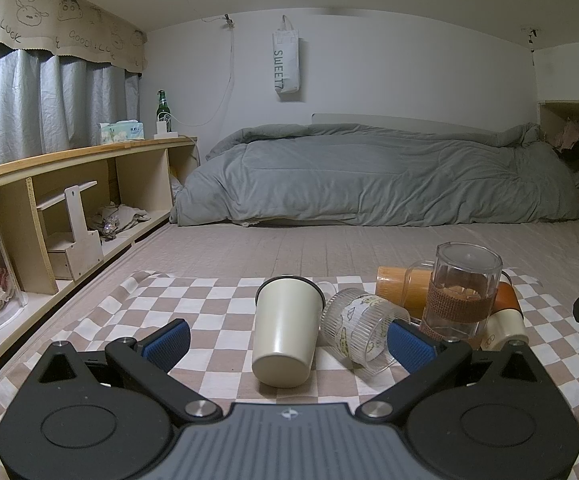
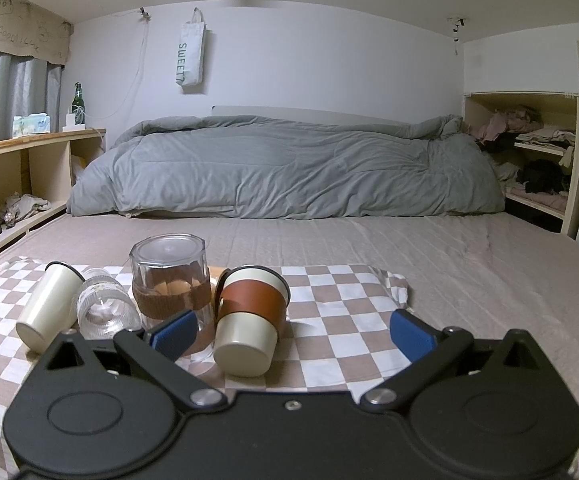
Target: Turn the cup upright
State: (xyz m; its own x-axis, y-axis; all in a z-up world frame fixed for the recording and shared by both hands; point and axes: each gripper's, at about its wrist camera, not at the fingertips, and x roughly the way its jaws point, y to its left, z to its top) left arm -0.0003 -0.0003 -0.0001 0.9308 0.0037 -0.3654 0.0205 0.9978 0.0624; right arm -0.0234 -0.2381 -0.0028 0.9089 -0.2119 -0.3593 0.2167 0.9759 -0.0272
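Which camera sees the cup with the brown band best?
The right wrist view: the cup with the brown band lies whole and close between the open tongs. In the left wrist view it is mostly hidden behind the glass mug.

A home bedroom: a rumpled grey duvet (image 2: 285, 168) on the bed, curtains (image 1: 29, 104), shelves of folded clothes (image 2: 537, 140).

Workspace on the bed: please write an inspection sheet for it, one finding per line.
Surface: checkered cloth spread on the bed sheet.
Job's things: cream cup, ribbed glass cup and brown-sleeved cup lie tipped; glass mug stands upside down.
Clutter: orange bottle lying behind the mug.
Grippers: left hand-held gripper open, empty; right hand-held gripper open, empty.
Cables: white cord hanging on the wall.
Surroundings: grey duvet, wooden shelf, green bottle.
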